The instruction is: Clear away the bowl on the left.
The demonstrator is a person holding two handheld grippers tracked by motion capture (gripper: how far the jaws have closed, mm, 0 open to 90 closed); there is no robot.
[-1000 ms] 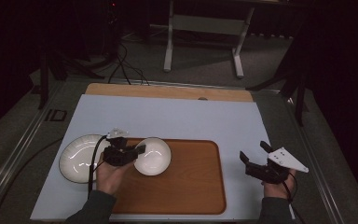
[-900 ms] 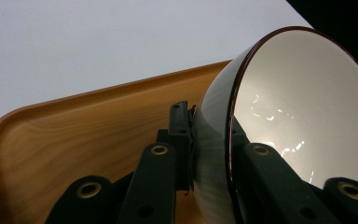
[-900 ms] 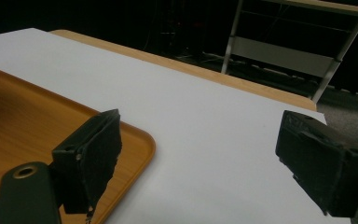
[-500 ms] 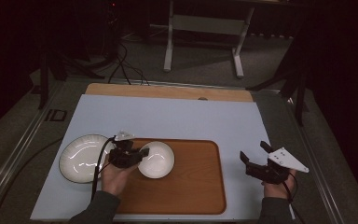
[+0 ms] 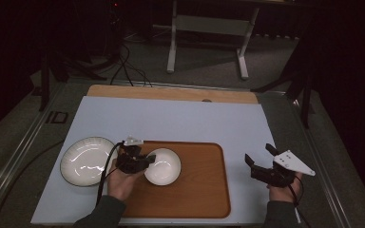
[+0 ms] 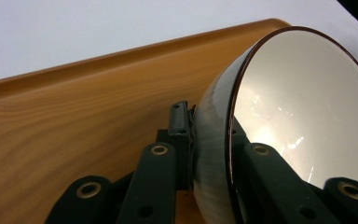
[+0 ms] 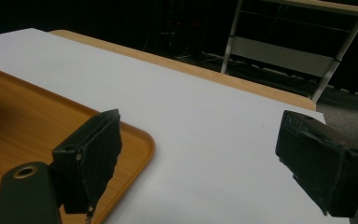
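Dim room; on the desk (image 5: 171, 118), the left claw (image 5: 145, 161) is clamped on the bowl's (image 5: 164, 166) rim over the tray (image 5: 199, 190) near the front-left corner. Right claw (image 5: 261, 164) gapes empty.

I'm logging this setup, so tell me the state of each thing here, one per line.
Bowl: empty, tilted, rim clamped by the left gripper, over the tray.
Plate: empty, flat on the table beside the tray.
Tray: flat on the table.
Right gripper: open, holding nothing.

White plate (image 5: 86, 160) lying left of the tray, on the pale blue mat (image 5: 180, 121); metal stand (image 5: 208, 28) behind the table.
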